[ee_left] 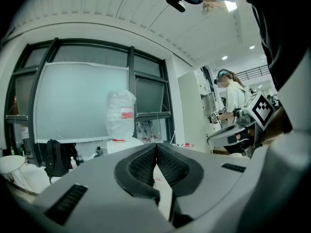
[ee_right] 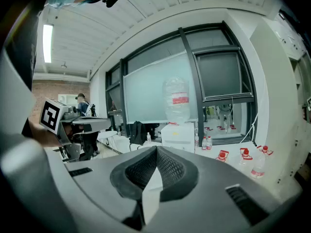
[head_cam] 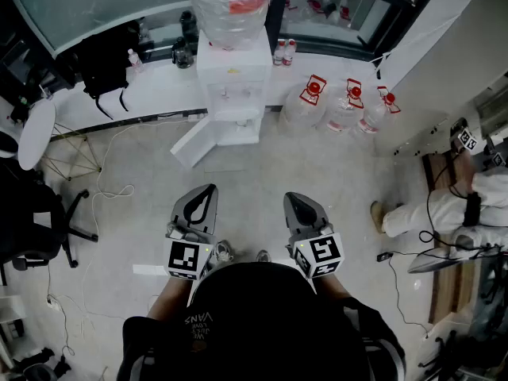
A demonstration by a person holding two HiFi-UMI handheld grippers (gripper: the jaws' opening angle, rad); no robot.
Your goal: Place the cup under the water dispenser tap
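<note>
Bottle [head_cam: 230, 2] cut off at top (head view), dispenser taps [head_cam: 235, 94] too sm.

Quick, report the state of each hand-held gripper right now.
Left hand-held gripper: shut, jaws together, holding nothing.
Right hand-held gripper: shut, jaws together, holding nothing.

Grippers, 2: left gripper [head_cam: 208, 190], right gripper [head_cam: 296, 200].
Dispenser [head_cam: 232, 78], 1, white, against the far ledge.
Jug on dispenser [head_cam: 230, 2], 1, wrapped in clear film.
Floor jugs [head_cam: 347, 104], 3, red caps, in a row right of the dispenser.
Small bottles [head_cam: 284, 51], 2, on the ledge beside the dispenser.
Backpack [head_cam: 111, 54], 1, black.
Office chair [head_cam: 36, 228], 1.
Person [head_cam: 436, 209], 1, at the right edge.
</note>
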